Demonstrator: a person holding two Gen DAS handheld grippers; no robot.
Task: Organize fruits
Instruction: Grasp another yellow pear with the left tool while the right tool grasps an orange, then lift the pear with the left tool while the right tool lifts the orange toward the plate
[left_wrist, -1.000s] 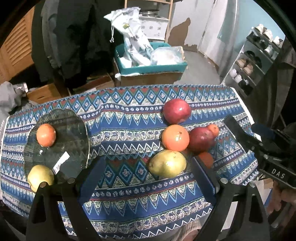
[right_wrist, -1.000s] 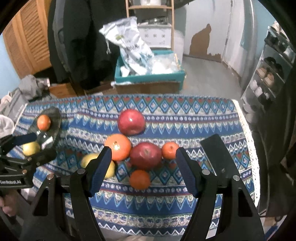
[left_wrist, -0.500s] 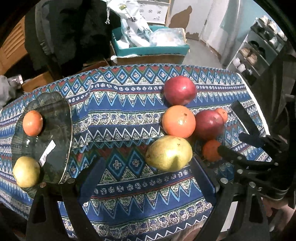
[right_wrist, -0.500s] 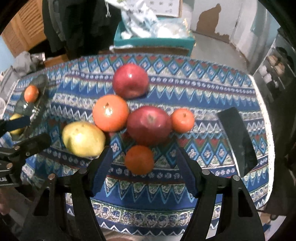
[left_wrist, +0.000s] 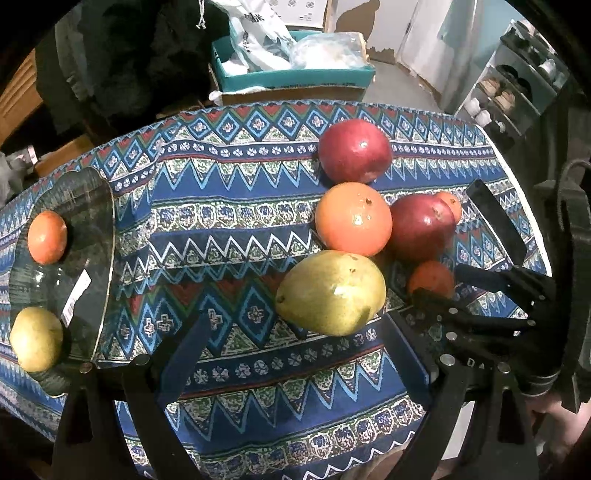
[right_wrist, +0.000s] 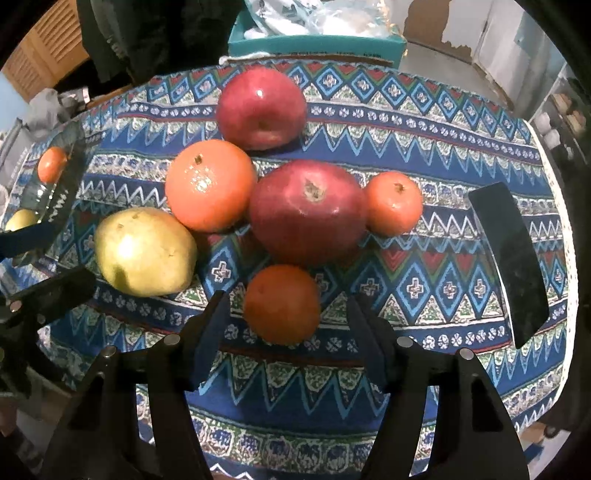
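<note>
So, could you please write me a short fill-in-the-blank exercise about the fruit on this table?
1. The glass plate holds ____ fruits.
2. The right gripper, its jaws closing, straddles a small ____ fruit.
3. The left gripper points at a yellow-green ____.
4. The black phone lies on the patterned ____.

Missing words: two; orange; pear; tablecloth

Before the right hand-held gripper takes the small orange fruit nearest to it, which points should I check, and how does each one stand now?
1. The small orange fruit lies between the fingers of the right hand-held gripper: ok.
2. Pads press on it: not ok; the jaws are closing, gaps remain.
3. The dark red apple behind it is clear of the fingertips: ok.
4. The left hand-held gripper is open, with the pear ahead of it: ok.
5. The glass plate has free space: ok.
6. Fingertips reach low enough around the fruit: cannot tell.
</note>
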